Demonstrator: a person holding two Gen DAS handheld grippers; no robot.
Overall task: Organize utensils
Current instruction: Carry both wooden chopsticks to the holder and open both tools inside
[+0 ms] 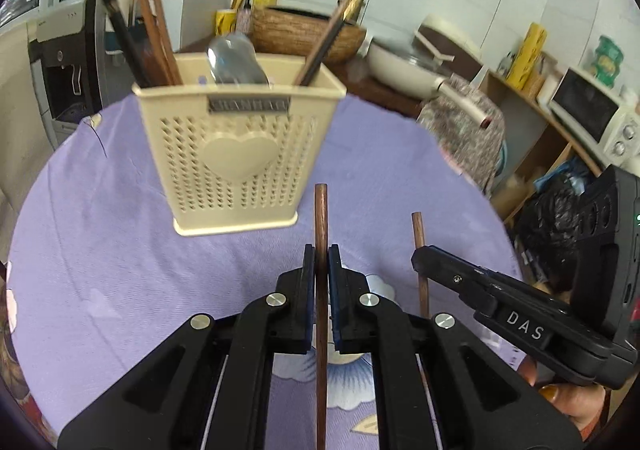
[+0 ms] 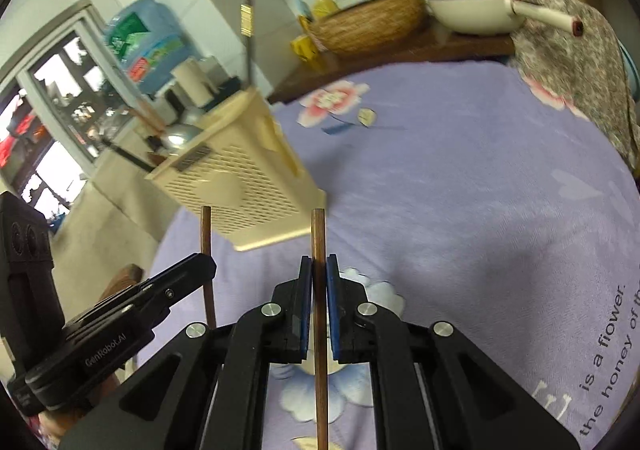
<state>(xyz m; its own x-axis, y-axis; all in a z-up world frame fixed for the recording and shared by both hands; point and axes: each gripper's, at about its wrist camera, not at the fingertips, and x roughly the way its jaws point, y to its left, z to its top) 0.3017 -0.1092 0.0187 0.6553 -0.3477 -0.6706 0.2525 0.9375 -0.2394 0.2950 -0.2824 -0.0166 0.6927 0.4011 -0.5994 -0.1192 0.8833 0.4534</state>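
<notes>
A cream perforated utensil holder (image 1: 236, 153) stands on the purple tablecloth (image 1: 100, 234) and holds several chopsticks and a metal spoon (image 1: 236, 61). My left gripper (image 1: 321, 256) is shut on a brown wooden chopstick (image 1: 321, 217), held upright in front of the holder. My right gripper (image 2: 319, 268) is shut on a second brown chopstick (image 2: 319, 238), also upright. In the left wrist view the right gripper (image 1: 418, 258) and its chopstick (image 1: 419, 230) show at the right. In the right wrist view the holder (image 2: 240, 177) is ahead to the left, with the left gripper (image 2: 206, 264) beside it.
Behind the table are a woven basket (image 1: 304, 31), a white pan (image 1: 400, 65) and a water dispenser (image 1: 64, 61). A chair draped in floral cloth (image 1: 464, 129) stands at the right, with shelves and a microwave (image 1: 592, 113) beyond.
</notes>
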